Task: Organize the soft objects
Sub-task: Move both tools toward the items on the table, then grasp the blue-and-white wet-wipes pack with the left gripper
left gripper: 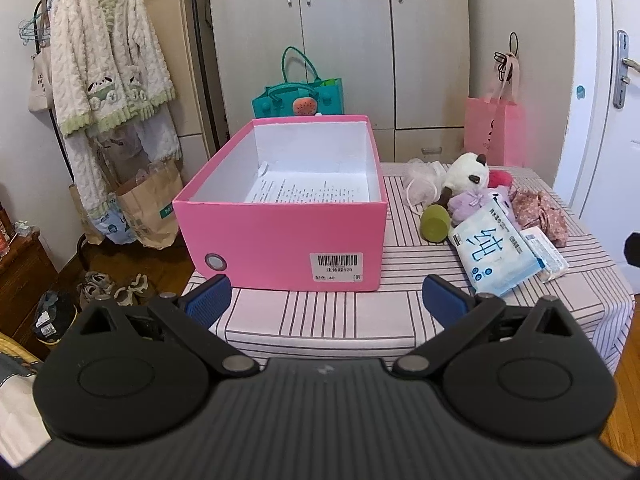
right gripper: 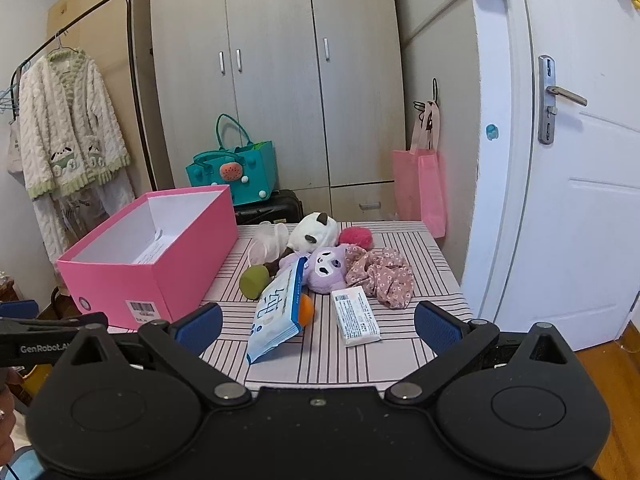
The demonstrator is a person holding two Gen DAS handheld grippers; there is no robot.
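Beside the pink shoe box (right gripper: 152,264), on its right, the soft toys (right gripper: 320,252) lie heaped on the worktop (right gripper: 400,352), so the right hand-held gripper (right gripper: 318,326), spread and empty like the left hand-held gripper (left gripper: 326,298), should pinch one plush body at its middle.

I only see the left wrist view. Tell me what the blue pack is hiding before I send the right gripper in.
Observer: In the right wrist view, a round orange thing is tucked under the blue pack, at its right edge.
Operator: Name that purple lump behind the pack.
Observer: It is a purple plush with a masked animal face, turned toward the right camera, beside the floral cloth.
Operator: Report the right gripper.
Observer: The right gripper is open and holds nothing. It sits at the table's near edge, short of the white pack.
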